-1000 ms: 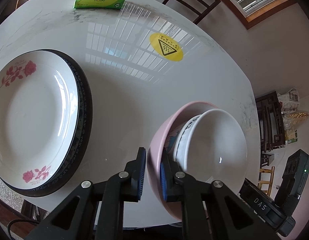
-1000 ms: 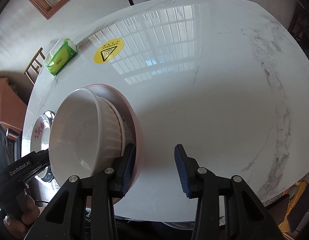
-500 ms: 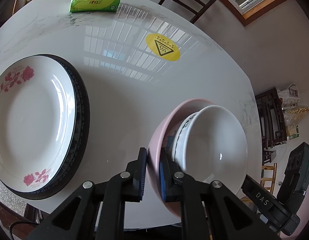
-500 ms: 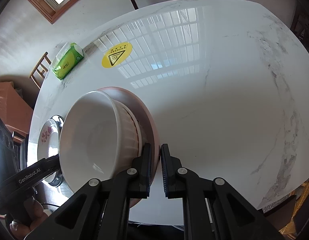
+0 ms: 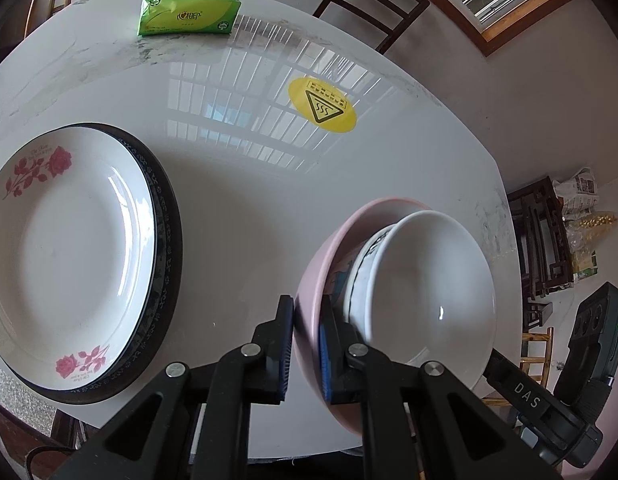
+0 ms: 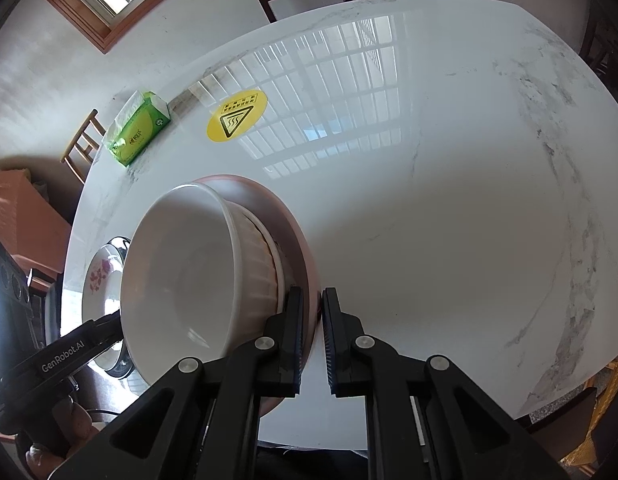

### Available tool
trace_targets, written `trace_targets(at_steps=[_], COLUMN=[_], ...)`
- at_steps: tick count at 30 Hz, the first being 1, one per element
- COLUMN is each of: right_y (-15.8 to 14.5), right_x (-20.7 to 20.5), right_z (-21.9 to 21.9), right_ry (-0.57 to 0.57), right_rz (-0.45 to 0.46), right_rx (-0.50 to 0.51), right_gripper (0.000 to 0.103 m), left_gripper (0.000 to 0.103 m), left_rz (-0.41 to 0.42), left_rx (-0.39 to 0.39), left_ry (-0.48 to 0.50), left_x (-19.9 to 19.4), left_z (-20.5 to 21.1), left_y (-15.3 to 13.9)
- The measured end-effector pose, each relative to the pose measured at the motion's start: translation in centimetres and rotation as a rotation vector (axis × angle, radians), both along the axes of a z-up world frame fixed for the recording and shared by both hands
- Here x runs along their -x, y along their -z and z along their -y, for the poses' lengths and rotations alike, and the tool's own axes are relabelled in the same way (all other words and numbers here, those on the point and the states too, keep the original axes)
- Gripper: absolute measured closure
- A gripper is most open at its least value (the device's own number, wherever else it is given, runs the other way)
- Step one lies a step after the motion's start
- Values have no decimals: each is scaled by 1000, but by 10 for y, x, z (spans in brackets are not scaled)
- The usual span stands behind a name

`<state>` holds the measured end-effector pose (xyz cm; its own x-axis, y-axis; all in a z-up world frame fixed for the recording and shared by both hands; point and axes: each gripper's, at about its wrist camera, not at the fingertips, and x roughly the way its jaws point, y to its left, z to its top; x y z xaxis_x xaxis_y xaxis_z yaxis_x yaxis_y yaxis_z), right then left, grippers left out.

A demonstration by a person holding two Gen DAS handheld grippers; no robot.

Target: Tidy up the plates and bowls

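Note:
A pink bowl (image 5: 315, 276) holds a patterned bowl (image 5: 363, 264) and a plain white bowl (image 5: 429, 292) nested inside it. My left gripper (image 5: 305, 344) is shut on the pink bowl's left rim. My right gripper (image 6: 312, 332) is shut on the same pink bowl's (image 6: 297, 236) right rim, beside the white ribbed bowl (image 6: 189, 280). The stack is held tilted over the near part of the white table (image 5: 249, 208). A white rose-print plate (image 5: 69, 256) lies on a dark-rimmed plate (image 5: 169, 240) at the left.
A green tissue pack (image 5: 187, 14) lies at the table's far edge. A yellow hot-surface sticker (image 5: 323, 104) is on the tabletop. Wooden chairs (image 5: 369, 4) stand behind the table. The table's right half (image 6: 449, 200) is glossy marble.
My right gripper closed on the pink bowl's rim. The bowl stack, held by both grippers, shifted slightly with the cameras.

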<state>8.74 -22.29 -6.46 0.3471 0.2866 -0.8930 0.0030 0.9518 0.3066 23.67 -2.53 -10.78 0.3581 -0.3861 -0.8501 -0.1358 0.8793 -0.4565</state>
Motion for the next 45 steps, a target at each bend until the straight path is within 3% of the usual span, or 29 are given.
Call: trace_targets(at_steps=[20,45], right_y=[-20,-63], right_x=[0,-9], right_z=[-18,-110], right_ry=[-33,-174], right_rz=[4,63], right_rx=[10,42], right_gripper=[91,91], left_gripper=[93,95], left_rz=[20,96], left_rx=[-13,-43], left_ry=[-35,-170], left_x=[7,23], left_z=[-17,-111], left_y=[-18,-59])
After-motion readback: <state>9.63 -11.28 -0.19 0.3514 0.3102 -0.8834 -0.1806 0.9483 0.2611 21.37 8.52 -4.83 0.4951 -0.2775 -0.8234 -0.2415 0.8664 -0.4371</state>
